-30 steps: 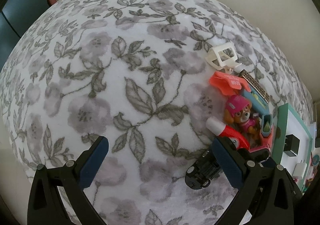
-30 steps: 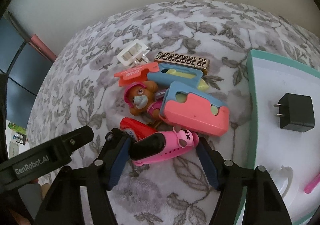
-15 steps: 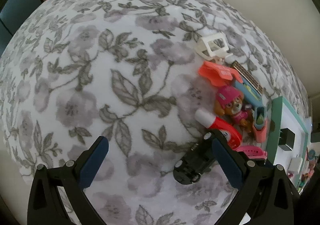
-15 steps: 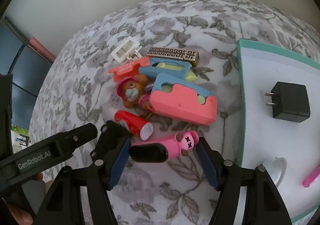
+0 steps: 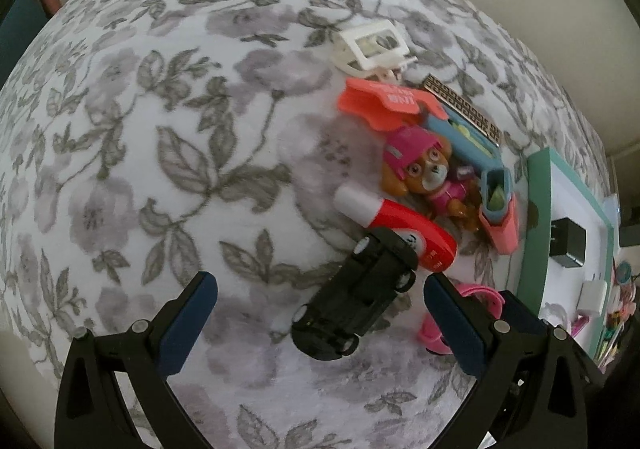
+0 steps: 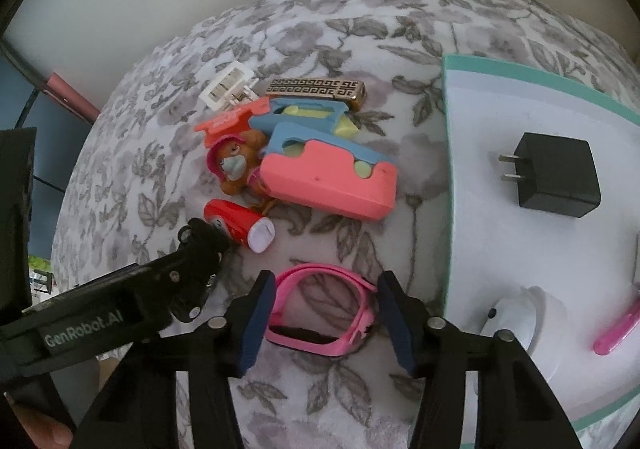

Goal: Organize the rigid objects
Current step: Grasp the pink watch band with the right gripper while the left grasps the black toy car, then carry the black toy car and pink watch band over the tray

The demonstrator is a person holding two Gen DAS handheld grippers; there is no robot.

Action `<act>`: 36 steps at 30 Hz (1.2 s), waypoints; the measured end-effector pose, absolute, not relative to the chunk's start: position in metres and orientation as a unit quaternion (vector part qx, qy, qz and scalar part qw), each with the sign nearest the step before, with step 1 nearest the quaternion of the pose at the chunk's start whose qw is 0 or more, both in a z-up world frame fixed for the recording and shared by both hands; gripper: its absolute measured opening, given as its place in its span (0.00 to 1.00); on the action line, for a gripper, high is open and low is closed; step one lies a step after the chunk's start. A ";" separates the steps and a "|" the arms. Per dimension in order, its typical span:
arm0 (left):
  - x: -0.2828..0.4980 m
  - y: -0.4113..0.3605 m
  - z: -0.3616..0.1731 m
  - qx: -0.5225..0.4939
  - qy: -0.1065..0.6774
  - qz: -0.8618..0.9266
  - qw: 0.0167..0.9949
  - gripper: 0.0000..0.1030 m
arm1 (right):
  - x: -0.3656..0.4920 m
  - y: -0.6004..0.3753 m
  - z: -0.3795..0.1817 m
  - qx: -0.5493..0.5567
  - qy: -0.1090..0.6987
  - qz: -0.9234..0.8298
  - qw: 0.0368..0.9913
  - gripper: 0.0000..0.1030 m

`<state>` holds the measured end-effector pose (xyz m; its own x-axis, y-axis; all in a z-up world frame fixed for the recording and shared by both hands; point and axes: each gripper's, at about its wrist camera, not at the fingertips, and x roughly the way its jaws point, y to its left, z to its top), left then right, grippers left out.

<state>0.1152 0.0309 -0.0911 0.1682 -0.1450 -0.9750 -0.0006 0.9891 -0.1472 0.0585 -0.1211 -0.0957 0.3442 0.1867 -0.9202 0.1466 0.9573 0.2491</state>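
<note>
My left gripper [image 5: 320, 281] is open and points down at a black toy car [image 5: 356, 289], which lies between its fingers, nearer the right one and untouched. In the right wrist view the left gripper's arm reaches in from the left over the black toy car [image 6: 200, 249]. My right gripper [image 6: 324, 281] is closing on a pink watch [image 6: 320, 305], and both pads touch the sides of its strap loop. Behind lie a red and white tube [image 6: 240, 225], a dog figure [image 6: 236, 165] and a pink and blue toy [image 6: 332, 177].
A white tray with a teal rim [image 6: 448, 169] stands on the right and holds a black charger [image 6: 556, 177], a white object [image 6: 516, 317] and a pink pen [image 6: 616, 333]. A white frame [image 6: 226, 87] and a patterned gold bar [image 6: 316, 89] lie at the pile's far side on the flowered cloth.
The left gripper has slid right until the black car lies between its fingers. The right gripper's jaws have narrowed onto the pink watch, which now shows its open loop.
</note>
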 end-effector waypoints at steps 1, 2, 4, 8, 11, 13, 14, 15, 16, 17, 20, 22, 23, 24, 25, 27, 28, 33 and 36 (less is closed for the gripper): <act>0.115 0.029 -0.092 -0.056 0.644 -0.049 0.762 0.99 | 0.058 -0.121 -0.096 0.145 0.574 0.014 0.806 0.53; 0.114 0.027 -0.092 -0.056 0.644 -0.049 0.761 0.95 | 0.059 -0.120 -0.096 0.142 0.576 0.016 0.805 0.53; 0.111 0.023 -0.092 -0.055 0.645 -0.050 0.760 0.83 | 0.059 -0.118 -0.097 0.137 0.580 0.019 0.803 0.53; 0.109 0.021 -0.096 -0.063 0.653 -0.055 0.752 0.65 | 0.058 -0.119 -0.097 0.137 0.583 0.020 0.801 0.51; 0.105 0.021 -0.097 -0.058 0.651 -0.060 0.754 0.57 | 0.058 -0.120 -0.097 0.137 0.585 0.021 0.799 0.50; 0.105 0.020 -0.098 -0.062 0.650 -0.065 0.754 0.46 | 0.058 -0.119 -0.097 0.135 0.588 0.022 0.797 0.49; 0.105 0.020 -0.098 -0.063 0.650 -0.065 0.754 0.41 | 0.058 -0.118 -0.098 0.131 0.590 0.021 0.797 0.48; 0.105 0.020 -0.098 -0.065 0.650 -0.065 0.755 0.40 | 0.057 -0.118 -0.098 0.128 0.591 0.020 0.796 0.47; 0.105 0.020 -0.098 -0.067 0.650 -0.066 0.754 0.40 | 0.058 -0.118 -0.099 0.126 0.592 0.018 0.796 0.44; 0.105 0.021 -0.098 -0.068 0.650 -0.066 0.754 0.40 | 0.057 -0.118 -0.100 0.125 0.594 0.014 0.794 0.39; 0.107 0.024 -0.097 -0.065 0.649 -0.067 0.755 0.40 | 0.055 -0.124 -0.101 0.129 0.597 0.002 0.791 0.27; 0.107 0.022 -0.097 -0.059 0.647 -0.066 0.757 0.40 | 0.055 -0.126 -0.101 0.128 0.598 -0.006 0.792 0.20; 0.107 0.021 -0.097 -0.057 0.647 -0.066 0.757 0.40 | 0.055 -0.127 -0.102 0.127 0.598 -0.008 0.792 0.17; 0.107 0.020 -0.097 -0.055 0.647 -0.066 0.758 0.40 | 0.055 -0.128 -0.102 0.127 0.597 -0.009 0.792 0.17; 0.107 0.019 -0.097 -0.052 0.647 -0.065 0.758 0.39 | 0.055 -0.127 -0.102 0.126 0.598 -0.011 0.792 0.16; 0.108 0.017 -0.097 -0.048 0.646 -0.064 0.759 0.39 | 0.055 -0.127 -0.102 0.123 0.597 -0.014 0.792 0.16; 0.108 0.016 -0.097 -0.045 0.645 -0.063 0.760 0.39 | 0.055 -0.126 -0.102 0.121 0.597 -0.014 0.793 0.15; 0.108 0.015 -0.095 -0.052 0.641 -0.062 0.763 0.36 | 0.053 -0.130 -0.099 0.134 0.595 -0.010 0.793 0.14; 0.108 0.021 -0.090 -0.069 0.634 -0.065 0.767 0.34 | 0.052 -0.133 -0.095 0.141 0.588 -0.007 0.796 0.14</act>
